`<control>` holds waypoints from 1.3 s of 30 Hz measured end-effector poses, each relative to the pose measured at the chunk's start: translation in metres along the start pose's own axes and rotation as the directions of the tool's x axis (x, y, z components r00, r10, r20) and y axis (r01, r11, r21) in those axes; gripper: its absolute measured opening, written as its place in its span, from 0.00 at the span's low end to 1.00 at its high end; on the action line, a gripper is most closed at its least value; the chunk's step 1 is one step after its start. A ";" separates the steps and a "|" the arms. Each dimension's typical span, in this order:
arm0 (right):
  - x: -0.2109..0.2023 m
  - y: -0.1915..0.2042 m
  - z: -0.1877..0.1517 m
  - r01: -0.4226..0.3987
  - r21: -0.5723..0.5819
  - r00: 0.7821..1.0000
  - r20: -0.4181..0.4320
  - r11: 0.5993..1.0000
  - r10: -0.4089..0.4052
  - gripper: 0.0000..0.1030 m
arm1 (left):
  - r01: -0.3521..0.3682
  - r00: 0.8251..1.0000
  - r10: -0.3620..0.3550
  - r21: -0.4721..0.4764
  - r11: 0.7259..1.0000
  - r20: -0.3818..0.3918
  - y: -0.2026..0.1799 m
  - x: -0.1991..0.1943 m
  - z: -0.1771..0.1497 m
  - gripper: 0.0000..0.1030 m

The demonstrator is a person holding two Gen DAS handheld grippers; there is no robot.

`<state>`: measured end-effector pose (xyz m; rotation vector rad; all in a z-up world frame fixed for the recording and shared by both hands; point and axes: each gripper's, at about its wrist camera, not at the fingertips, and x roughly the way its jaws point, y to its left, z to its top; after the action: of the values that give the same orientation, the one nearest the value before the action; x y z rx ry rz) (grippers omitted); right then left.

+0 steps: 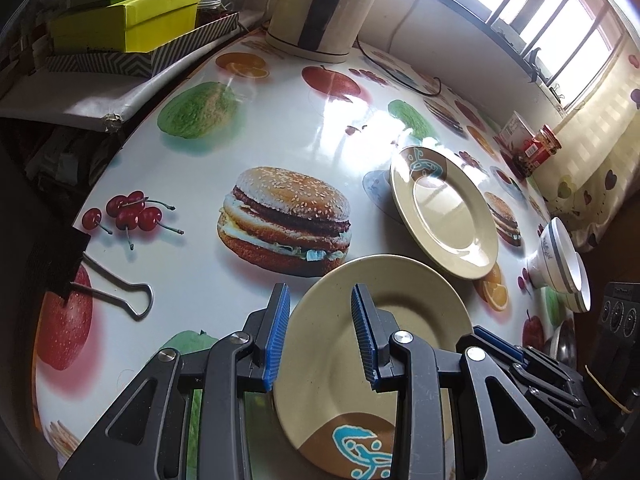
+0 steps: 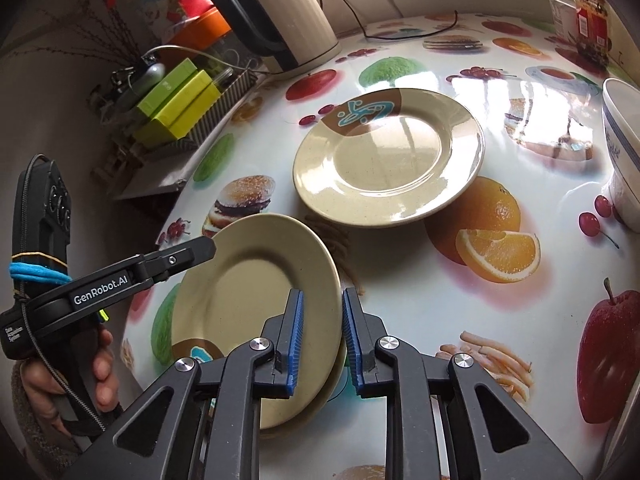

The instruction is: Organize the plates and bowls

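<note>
A beige plate (image 1: 332,376) with a brown and blue motif is tilted up at the near edge of the table (image 1: 192,168). My left gripper (image 1: 320,336) is shut on its rim, and one of its fingers (image 2: 188,254) lies over the plate's (image 2: 248,280) left edge. My right gripper (image 2: 323,340) is shut on the opposite rim, one blue pad on top and one underneath; it shows as the right gripper (image 1: 492,340). A second matching plate (image 1: 444,216) (image 2: 388,156) lies flat farther in. Two stacked white bowls (image 1: 560,256) with blue bands stand at the right; one bowl (image 2: 620,152) shows at the frame edge.
A cream and black kettle (image 1: 320,4) (image 2: 288,20) with its cord stands at the back. Green boxes (image 1: 132,20) sit on a shelf to the left. A binder clip (image 1: 120,292) grips the tablecloth edge. Red packets and a jar (image 1: 536,144) stand by the window. A person's hand (image 2: 100,372) holds the left gripper.
</note>
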<state>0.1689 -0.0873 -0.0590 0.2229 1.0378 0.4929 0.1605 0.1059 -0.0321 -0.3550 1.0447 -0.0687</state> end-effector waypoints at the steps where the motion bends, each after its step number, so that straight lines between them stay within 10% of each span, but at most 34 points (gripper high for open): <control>1: -0.001 0.000 -0.001 0.002 0.001 1.000 0.000 1.000 -0.002 0.19 | 0.000 1.000 0.000 -0.001 1.000 -0.001 0.000 0.000 -0.001 0.32; 21: -0.054 -0.020 0.029 0.151 0.064 0.971 0.179 0.987 -0.160 0.36 | 0.062 0.994 -0.068 0.072 0.995 0.087 -0.033 -0.030 0.027 0.32; 39: -0.014 -0.064 0.077 0.185 0.158 0.967 0.148 0.970 -0.209 0.36 | 0.043 0.999 -0.042 0.070 0.997 -0.025 -0.059 0.039 0.071 0.32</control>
<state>0.2484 -0.1459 -0.0361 0.2793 0.9234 0.2154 0.2475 0.0593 -0.0136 -0.3133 1.0551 -0.1476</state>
